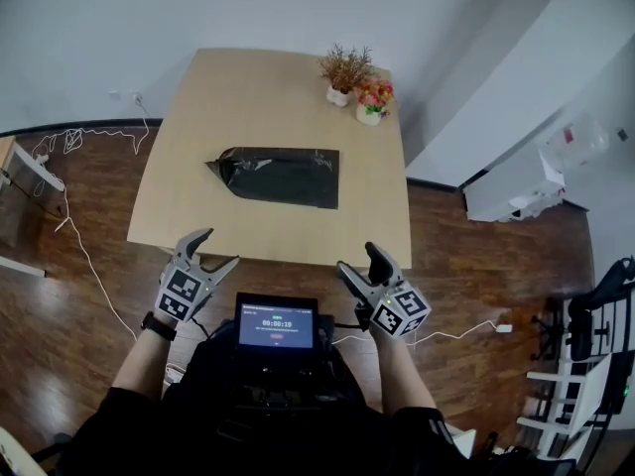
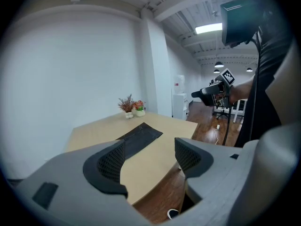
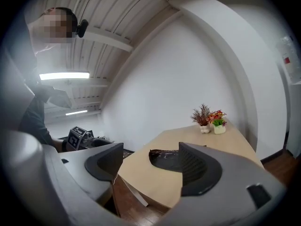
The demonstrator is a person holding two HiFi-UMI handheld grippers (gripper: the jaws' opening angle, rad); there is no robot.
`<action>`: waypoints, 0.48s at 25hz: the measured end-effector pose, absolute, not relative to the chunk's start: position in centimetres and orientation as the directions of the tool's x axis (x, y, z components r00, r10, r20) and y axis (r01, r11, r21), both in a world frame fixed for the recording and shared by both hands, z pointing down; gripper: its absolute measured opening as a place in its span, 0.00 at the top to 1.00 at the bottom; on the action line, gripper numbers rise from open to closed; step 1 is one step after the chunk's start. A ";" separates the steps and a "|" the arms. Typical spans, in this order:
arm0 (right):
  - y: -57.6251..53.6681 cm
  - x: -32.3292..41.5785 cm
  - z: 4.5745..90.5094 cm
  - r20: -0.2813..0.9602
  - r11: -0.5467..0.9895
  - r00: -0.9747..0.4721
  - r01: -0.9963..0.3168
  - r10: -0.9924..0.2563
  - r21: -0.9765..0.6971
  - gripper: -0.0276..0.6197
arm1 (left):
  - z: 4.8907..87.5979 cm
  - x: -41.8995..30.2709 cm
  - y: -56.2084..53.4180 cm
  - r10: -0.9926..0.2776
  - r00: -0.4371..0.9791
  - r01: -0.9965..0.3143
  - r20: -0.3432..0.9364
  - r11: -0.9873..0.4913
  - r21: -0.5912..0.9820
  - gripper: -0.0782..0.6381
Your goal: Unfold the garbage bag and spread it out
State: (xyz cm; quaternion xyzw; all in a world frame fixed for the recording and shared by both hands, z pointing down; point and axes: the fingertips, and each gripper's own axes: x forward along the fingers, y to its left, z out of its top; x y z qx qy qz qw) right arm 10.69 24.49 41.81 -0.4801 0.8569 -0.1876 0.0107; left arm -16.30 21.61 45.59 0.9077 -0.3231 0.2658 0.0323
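1. Head view, far left: a white cable [image 1: 84, 251] trails over the dark wood floor beside the pale wooden table [image 1: 248, 97].
2. Left gripper [image 1: 219, 247] hovers off the table's near edge, above the floor. Its jaws are spread and released, with nothing between them. In the left gripper view [image 2: 149, 159] only tabletop and floor show in the gap.
3. Centre: the black garbage bag [image 1: 283, 177] lies flat and folded in the middle of the table, one end gathered to a point at the left. It is well apart from both grippers. The left gripper view shows it [image 2: 141, 134] beyond the jaws.
4. A small lit screen [image 1: 277, 327] sits at the person's chest, between the two grippers.
5. Two potted plants, a dried sprig [image 1: 343, 70] and red flowers [image 1: 373, 97], stand together at the table's far right corner.
6. Right gripper [image 1: 357, 257] is held short of the near edge too. Its jaws stand wide and empty, and in the right gripper view [image 3: 150, 161] the bag [image 3: 167, 158] lies beyond them.
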 end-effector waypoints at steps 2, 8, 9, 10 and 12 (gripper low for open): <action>25.2 10.4 42.0 0.176 0.453 -0.525 -0.828 -0.833 -0.329 0.36 | 45.7 -16.6 22.4 -0.560 0.658 -0.603 0.503 -0.792 -0.093 0.42; 25.6 8.9 41.9 0.203 0.429 -0.499 -0.849 -0.842 -0.310 0.36 | 45.6 -17.7 23.3 -0.544 0.671 -0.582 0.504 -0.808 -0.097 0.42; 25.7 8.4 41.8 0.212 0.430 -0.497 -0.853 -0.842 -0.295 0.36 | 45.7 -18.0 23.5 -0.541 0.671 -0.581 0.507 -0.809 -0.093 0.42; 25.8 8.0 41.6 0.222 0.435 -0.496 -0.858 -0.839 -0.272 0.36 | 45.9 -18.4 23.6 -0.538 0.671 -0.580 0.510 -0.809 -0.091 0.42; 26.1 7.3 41.1 0.239 0.456 -0.497 -0.865 -0.834 -0.208 0.36 | 45.8 -18.7 23.4 -0.538 0.671 -0.581 0.510 -0.809 -0.089 0.42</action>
